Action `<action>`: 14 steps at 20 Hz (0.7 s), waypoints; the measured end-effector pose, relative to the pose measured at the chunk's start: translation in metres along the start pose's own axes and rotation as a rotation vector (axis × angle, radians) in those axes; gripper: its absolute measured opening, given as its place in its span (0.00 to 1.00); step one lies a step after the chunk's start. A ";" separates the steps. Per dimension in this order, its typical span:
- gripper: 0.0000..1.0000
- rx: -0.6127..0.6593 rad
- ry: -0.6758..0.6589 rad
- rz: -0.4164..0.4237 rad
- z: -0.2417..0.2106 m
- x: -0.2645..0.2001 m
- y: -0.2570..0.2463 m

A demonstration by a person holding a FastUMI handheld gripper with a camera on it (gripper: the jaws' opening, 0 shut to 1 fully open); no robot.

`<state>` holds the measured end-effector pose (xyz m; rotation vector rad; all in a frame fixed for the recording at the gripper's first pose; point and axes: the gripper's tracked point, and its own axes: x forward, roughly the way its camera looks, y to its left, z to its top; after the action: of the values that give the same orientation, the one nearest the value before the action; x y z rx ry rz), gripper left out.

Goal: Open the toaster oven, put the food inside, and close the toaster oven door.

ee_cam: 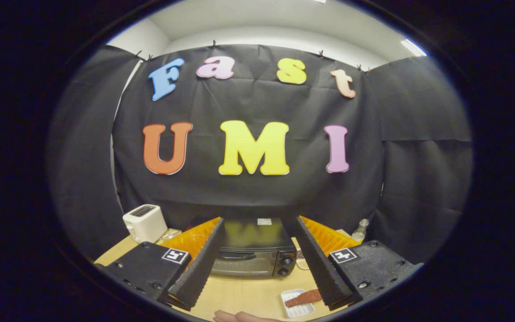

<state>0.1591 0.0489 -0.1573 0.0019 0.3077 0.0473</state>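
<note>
Oven door shut, food waiting

Toaster oven first: a black, boxy toaster oven (252,248) with a glass door and two round knobs down its right side sits on the pale wooden tabletop (244,297), straight ahead of the hand-held gripper (257,243) and framed between its two fingers. Its door looks closed. The food, a reddish-brown strip on a small white ridged tray (297,303), lies nearer than the oven, just inside the right finger. The fingers are spread wide and hold nothing, well apart from the oven.

The opening step seems not yet begun. Next move, as I judge it, calls for going forward and down to the handle along the door's top edge, then pulling it outward.

Farther off, a white slot toaster (144,222) stands beyond the left finger, and a clear bottle (360,230) beyond the right.
</note>
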 end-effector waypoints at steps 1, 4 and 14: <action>1.00 -0.001 0.036 -0.004 -0.013 0.017 0.004; 1.00 -0.014 0.146 0.027 -0.048 0.064 0.027; 1.00 0.036 0.352 0.118 -0.127 0.136 0.051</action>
<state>0.2478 0.1057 -0.3194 0.0483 0.6599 0.1603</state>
